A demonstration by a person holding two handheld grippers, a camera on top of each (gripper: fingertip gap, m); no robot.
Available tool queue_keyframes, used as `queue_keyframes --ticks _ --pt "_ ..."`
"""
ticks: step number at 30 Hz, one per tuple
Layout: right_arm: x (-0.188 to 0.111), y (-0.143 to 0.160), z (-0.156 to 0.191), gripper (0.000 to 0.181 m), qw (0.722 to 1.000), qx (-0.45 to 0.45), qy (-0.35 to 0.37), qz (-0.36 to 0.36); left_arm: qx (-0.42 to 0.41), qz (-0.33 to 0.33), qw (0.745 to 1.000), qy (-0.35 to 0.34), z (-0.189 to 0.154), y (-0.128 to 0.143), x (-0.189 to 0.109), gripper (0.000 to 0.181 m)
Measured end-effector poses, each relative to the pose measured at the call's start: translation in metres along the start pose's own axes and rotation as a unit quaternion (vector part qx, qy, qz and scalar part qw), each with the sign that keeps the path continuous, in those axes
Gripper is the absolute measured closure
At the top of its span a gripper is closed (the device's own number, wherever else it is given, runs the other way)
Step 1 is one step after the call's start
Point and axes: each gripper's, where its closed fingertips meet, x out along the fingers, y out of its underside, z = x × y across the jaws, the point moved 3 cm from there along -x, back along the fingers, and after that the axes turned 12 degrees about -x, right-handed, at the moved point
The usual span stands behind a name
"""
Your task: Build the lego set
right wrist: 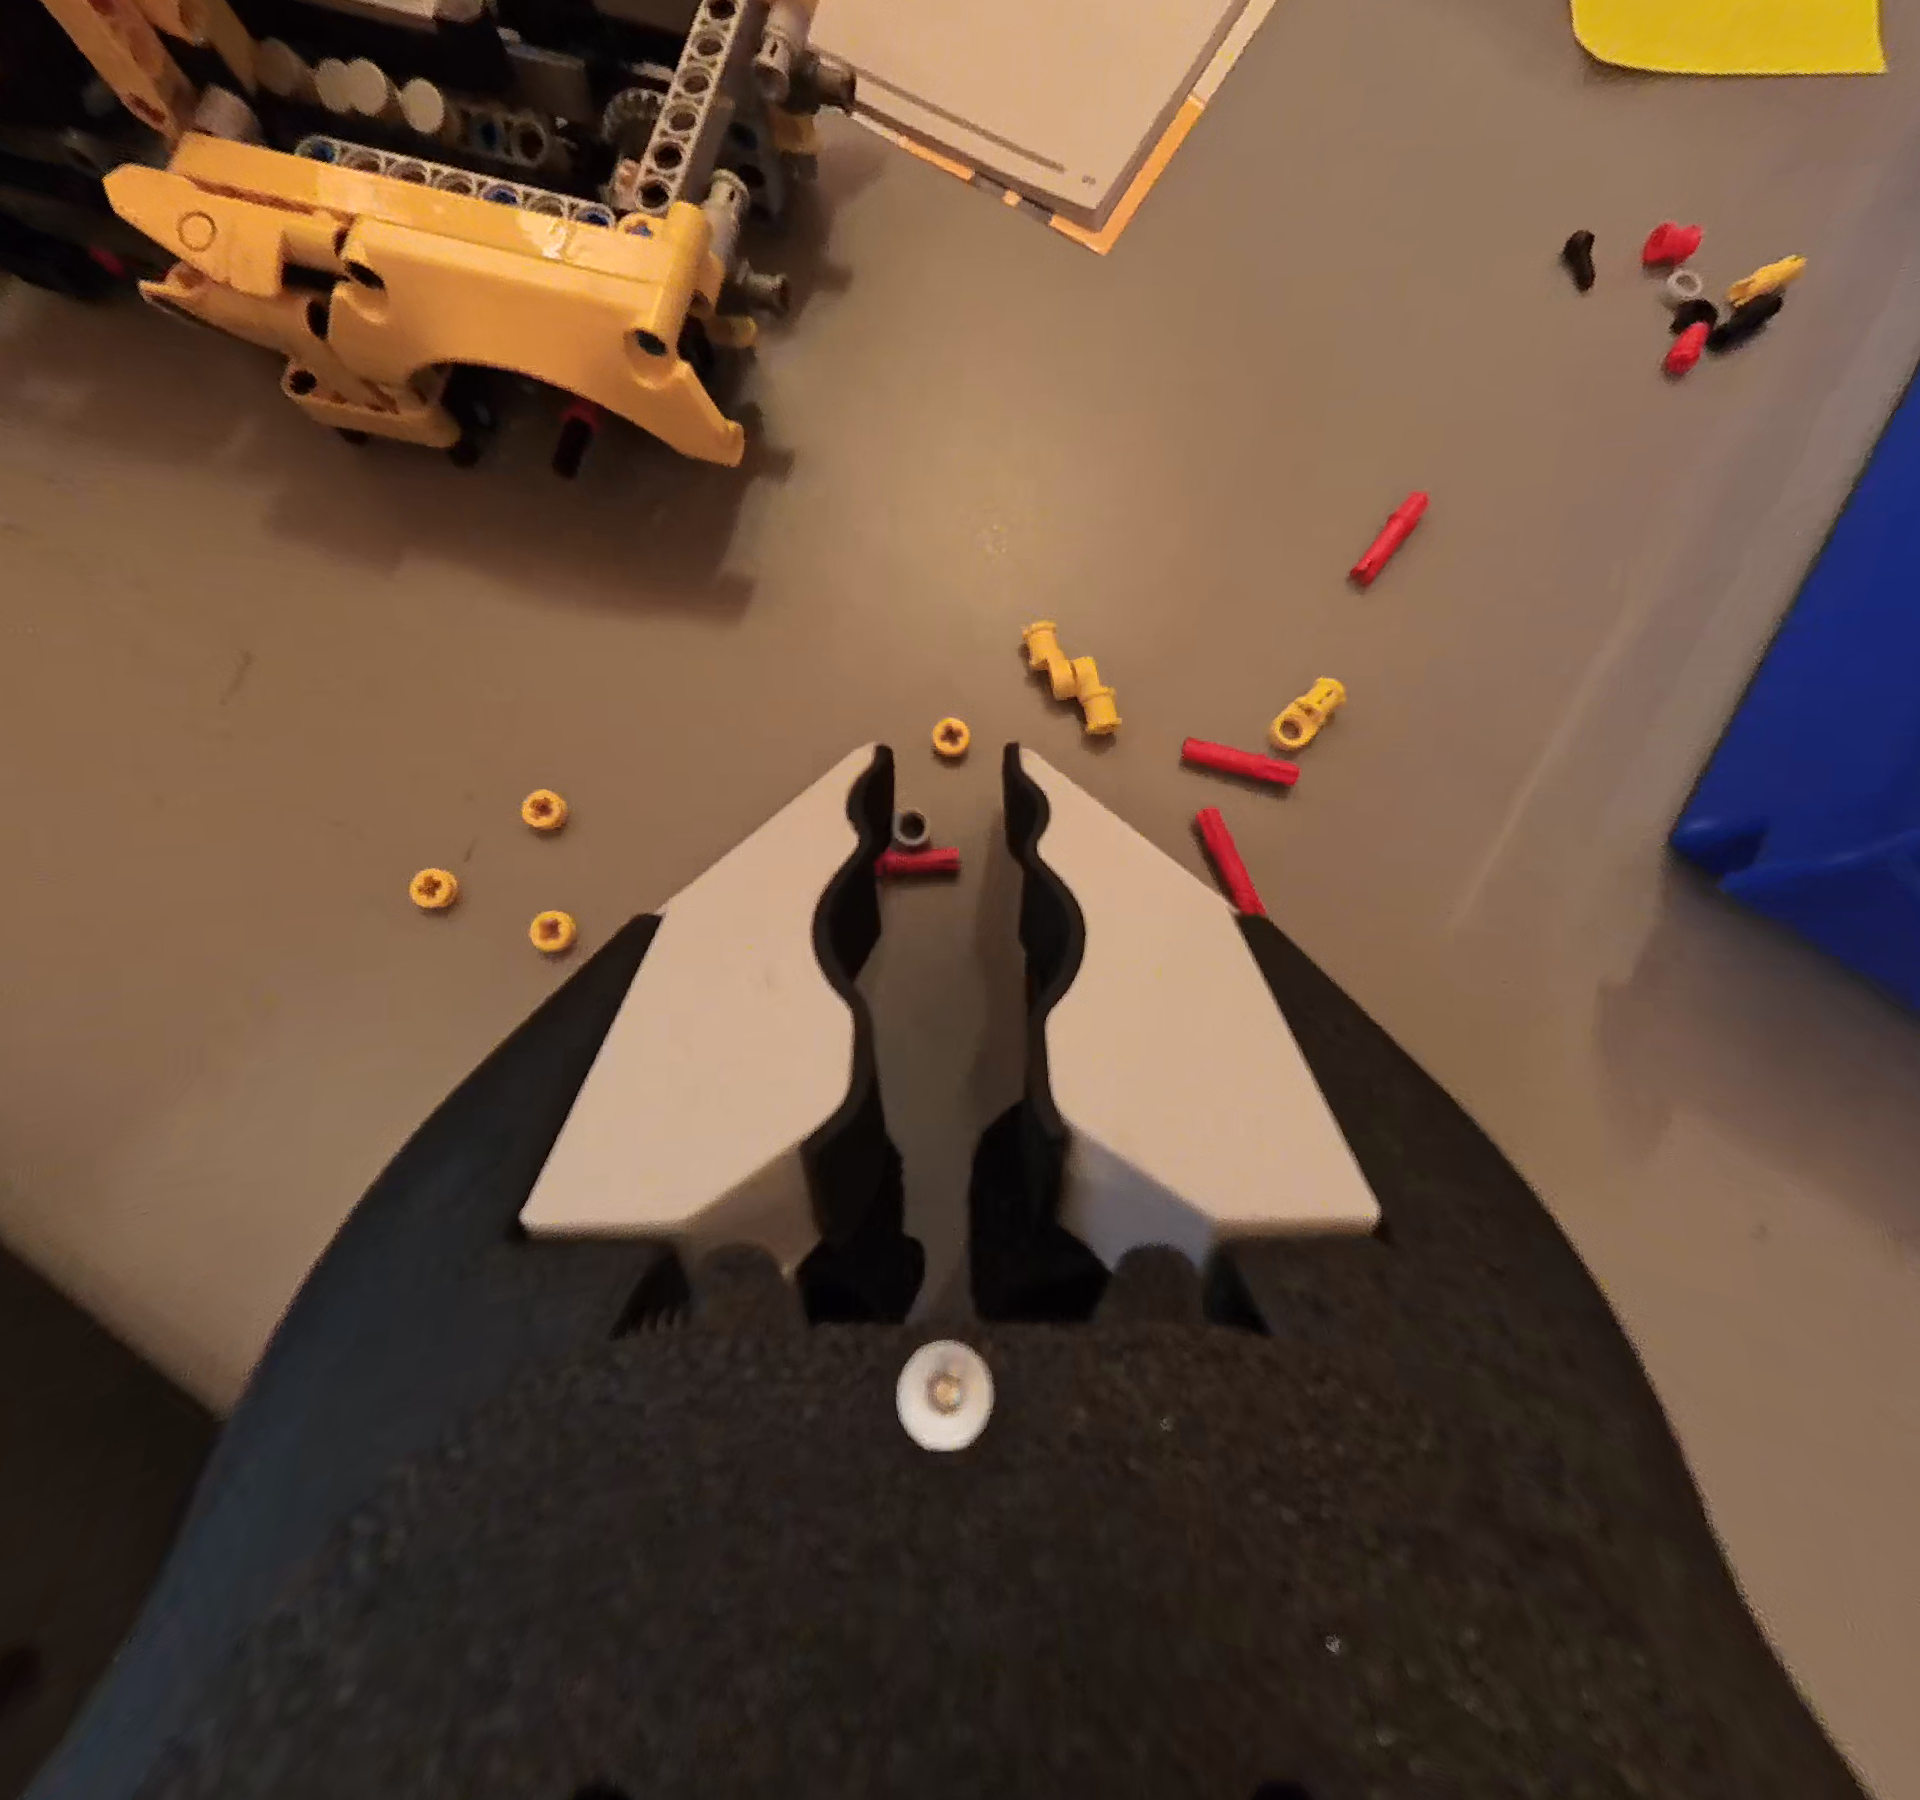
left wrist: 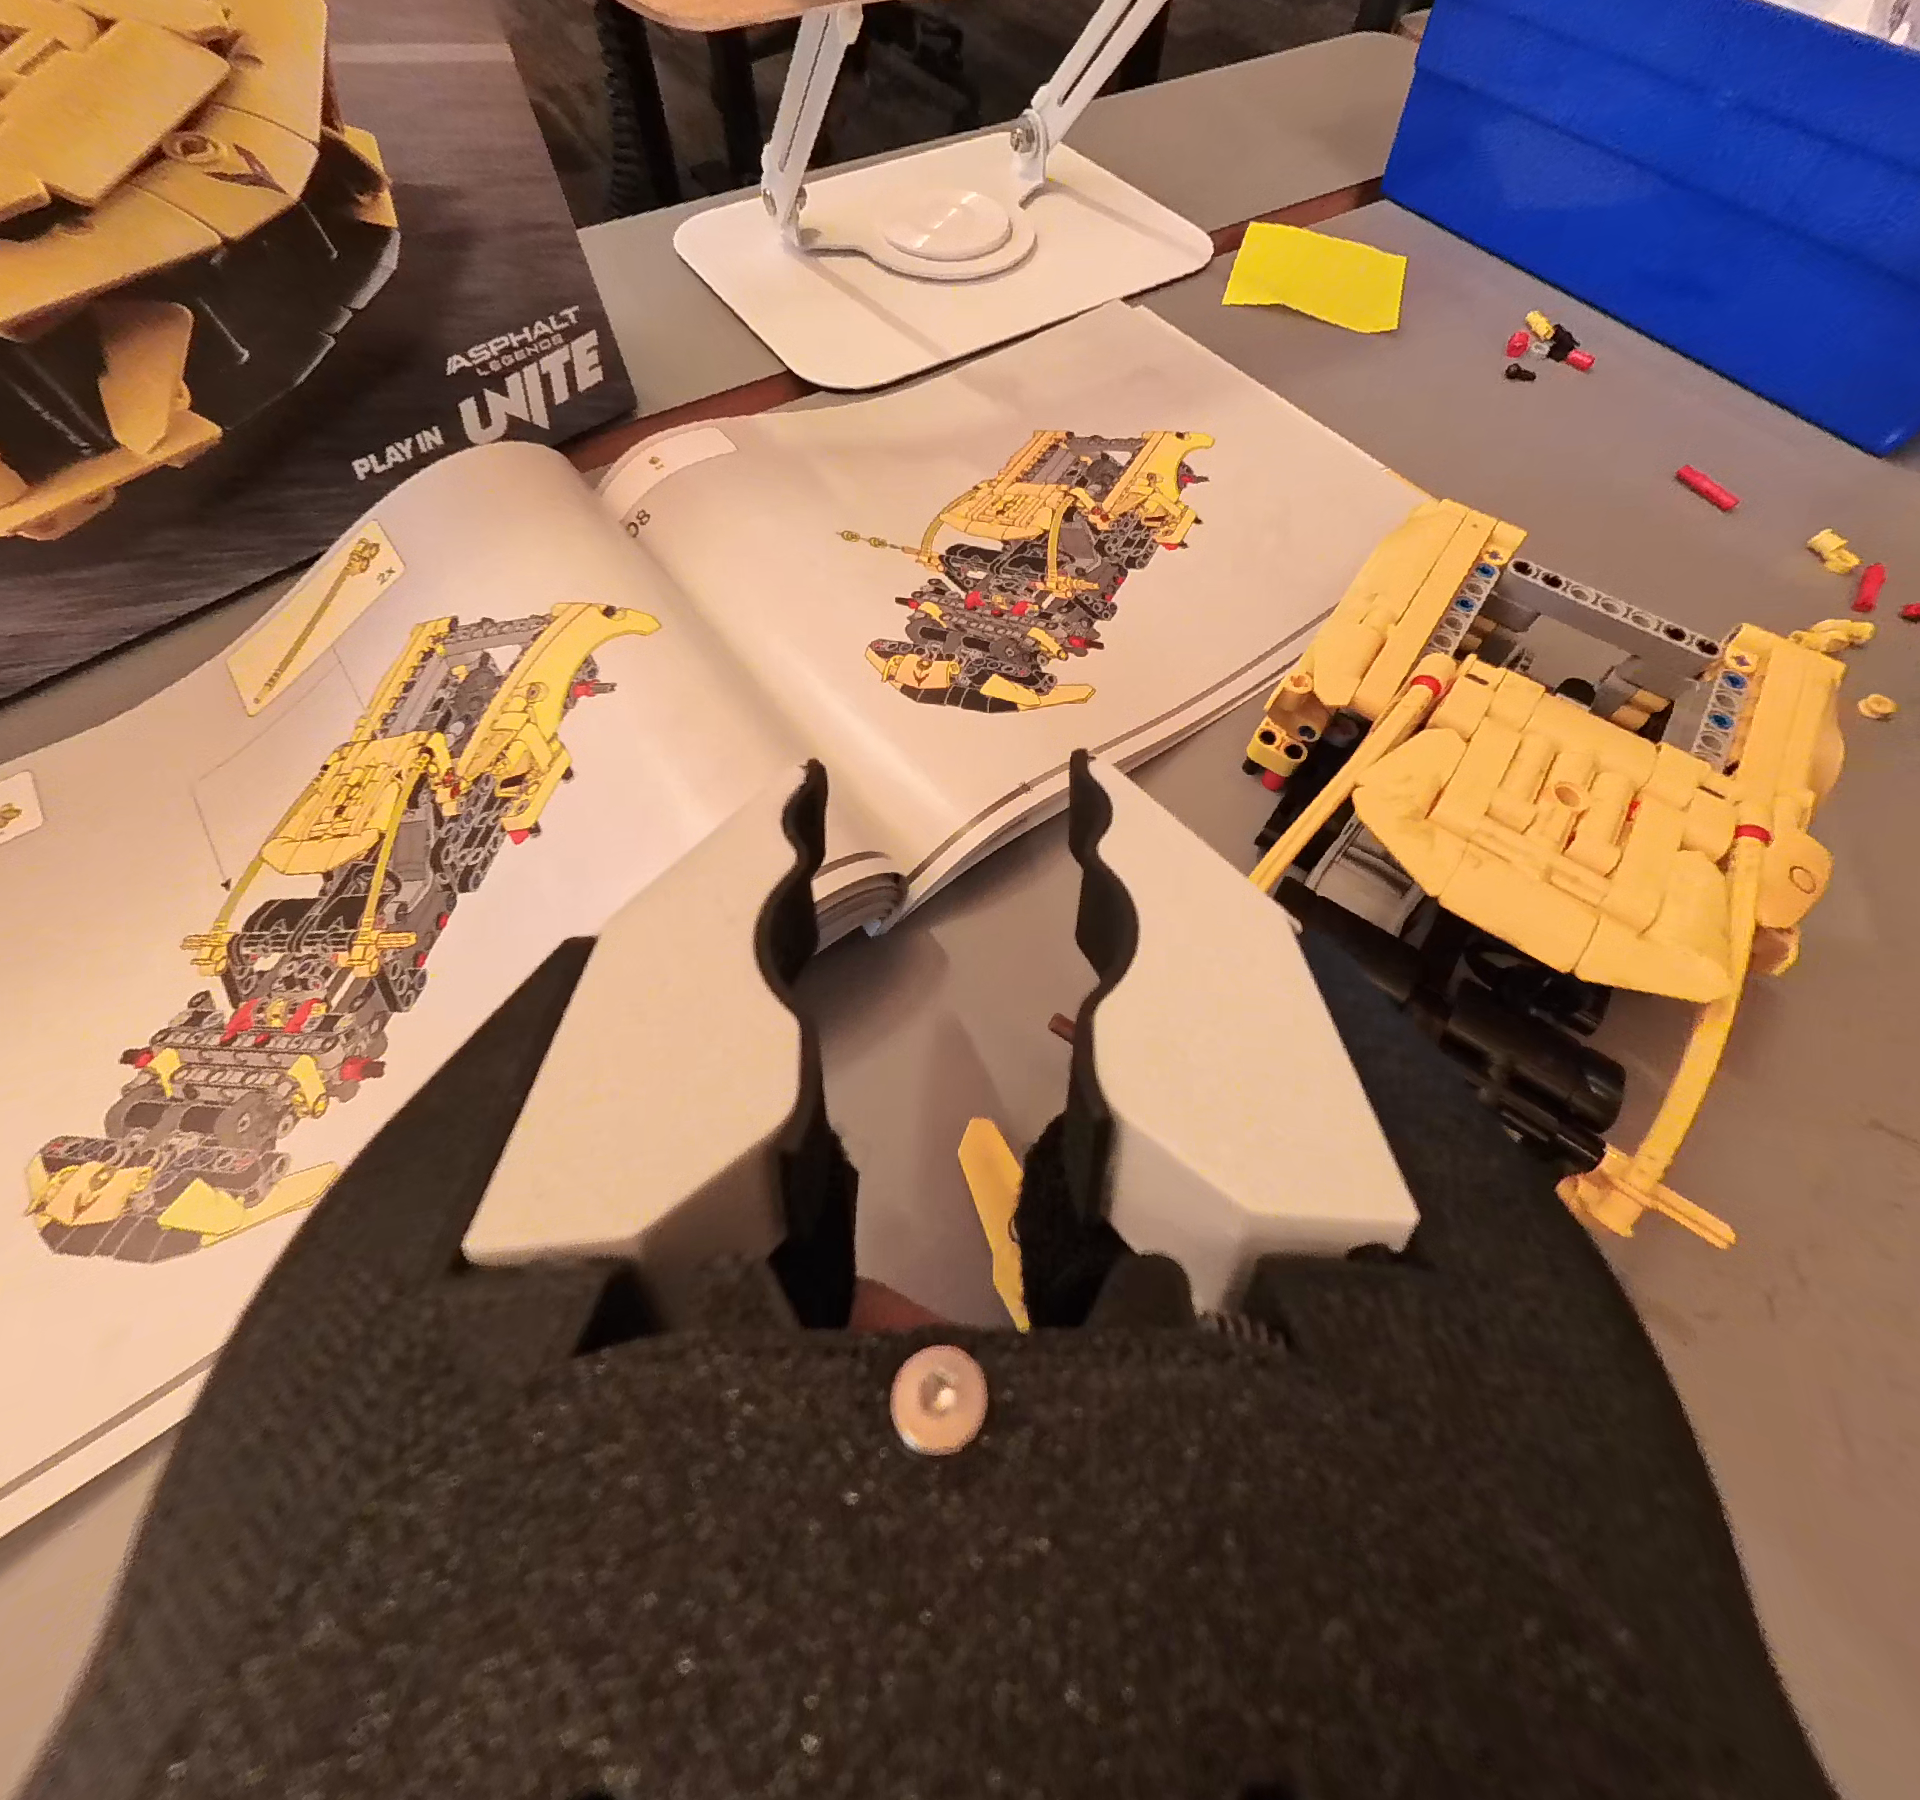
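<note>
**Right claw lines up over the loose pins, left claw waits at the manual**

Low in the right wrist view, the right gripper (right wrist: 943, 763) hangs with its jaws apart and nothing between them. Framed in that gap on the grey table (right wrist: 520, 1075) lie a short red pin (right wrist: 920, 862) and a tiny grey bush (right wrist: 911, 825), just beside each other. A yellow round piece (right wrist: 951, 737) sits right at the fingertips. Three more yellow rounds lie at centre left, red axles and yellow connectors at centre right.

Risk here, as I read it: pin and bush are so close that a closing pinch could catch both, or flick one away across the smooth table.

Further up, at upper left, the yellow car model (right wrist: 436, 223) rests on the table, apart from the claw.

Over to the left wrist view: the left gripper (left wrist: 940, 784) is spread open too, gripping nothing, though a yellow sliver (left wrist: 992, 1189) shows low by its right finger; what it is I cannot tell. Beyond the tips lies the open instruction book (left wrist: 727, 524), the model at centre right, then a white stand (left wrist: 935, 264), the set's box (left wrist: 260, 192) at upper left and a blue bin (left wrist: 1662, 140) at upper right.
</note>
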Motion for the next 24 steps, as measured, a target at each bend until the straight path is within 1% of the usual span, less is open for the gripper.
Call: queue_keyframes --ticks 4,5,7,8,10,12,14,15,17,19,21,24 --pt "0.012 0.003 -0.002 0.163 1.0 -0.013 0.007 0.021 0.001 0.0 1.0 -0.002 0.001 0.0 0.0 0.134" --pt "0.013 0.001 -0.002 0.164 1.0 -0.009 0.002 0.014 0.0 -0.001 1.0 -0.003 0.002 0.0 0.0 0.134" --pt "0.015 0.0 0.0 0.172 1.0 -0.001 -0.012 0.011 -0.003 -0.002 1.0 -0.003 0.003 -0.001 -0.001 0.134" --pt "0.015 0.0 -0.001 0.176 1.0 -0.005 -0.006 0.013 -0.004 -0.003 1.0 -0.002 0.003 -0.002 -0.001 0.134" --pt "0.012 -0.001 0.001 0.176 1.0 -0.023 -0.003 0.019 -0.003 -0.005 1.0 -0.002 0.002 -0.002 -0.002 0.134" --pt "0.002 -0.013 0.018 0.176 0.998 -0.046 -0.033 -0.003 -0.001 -0.005 1.0 -0.002 0.002 -0.003 -0.002 0.134" --pt "-0.01 -0.024 0.052 0.175 0.991 -0.086 -0.101 -0.033 0.0 -0.006 1.0 -0.002 0.001 -0.003 -0.003 0.134" --pt "-0.014 -0.025 0.068 0.176 0.986 -0.105 -0.128 -0.033 0.0 -0.006 1.0 -0.002 0.001 -0.003 -0.003 0.134" --pt "-0.017 -0.016 0.089 0.175 0.979 -0.136 -0.154 -0.008 0.001 -0.005 1.0 -0.002 0.001 -0.003 -0.003 0.134" --pt "-0.018 -0.007 0.101 0.175 0.976 -0.148 -0.162 0.005 0.001 -0.005 1.0 -0.003 0.001 -0.003 -0.003 0.134" --pt "-0.018 0.003 0.105 0.175 0.976 -0.147 -0.16 0.022 0.0 -0.005 1.0 -0.003 0.001 -0.003 -0.003 0.134" --pt "-0.02 0.009 0.11 0.175 0.976 -0.139 -0.169 0.025 -0.001 -0.007 1.0 -0.002 0.001 -0.004 -0.003 0.134"
